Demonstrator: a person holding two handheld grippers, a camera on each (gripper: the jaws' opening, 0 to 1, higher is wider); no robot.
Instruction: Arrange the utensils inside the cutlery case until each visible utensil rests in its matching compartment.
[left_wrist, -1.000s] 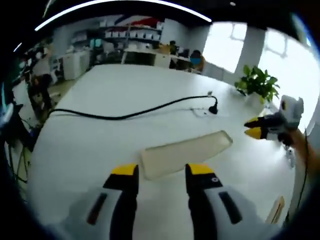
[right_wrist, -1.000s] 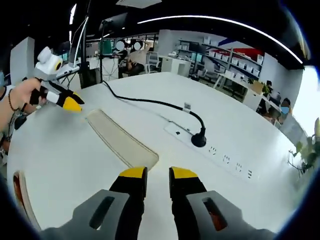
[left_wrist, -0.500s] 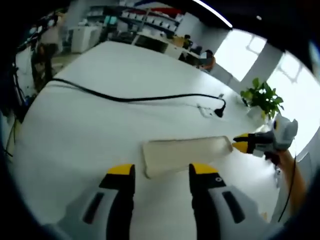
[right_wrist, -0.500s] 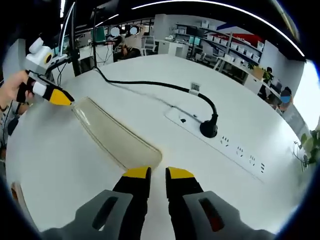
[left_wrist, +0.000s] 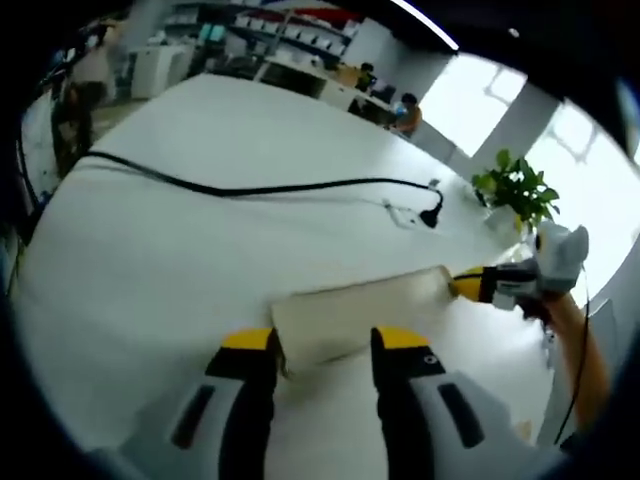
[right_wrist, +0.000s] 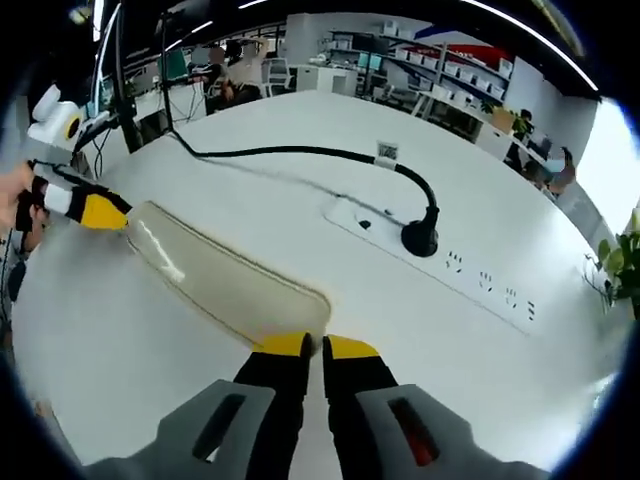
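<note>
Both grippers are working opposite ends of the case (left_wrist: 355, 312), a long pale translucent thing lying flat on the white table (left_wrist: 180, 260). In the left gripper view the left gripper (left_wrist: 322, 345) has its jaws spread wide with the near end of the case sitting between the tips, so it's released, not pinching yet. In the right gripper view the right gripper (right_wrist: 315, 347) has its jaws nearly together right at the case's other end (right_wrist: 225, 280); whether it's actually nipping the rim I can't tell, the contact spot is hidden behind the tips.

Looks like the step is getting the case gripped or opened, before any sorting. Next move probably needs the left jaws to close on the edge.

Can't make out any utensils or compartments. A black cable (left_wrist: 250, 188) and power strip (right_wrist: 440, 265) lie further back.
</note>
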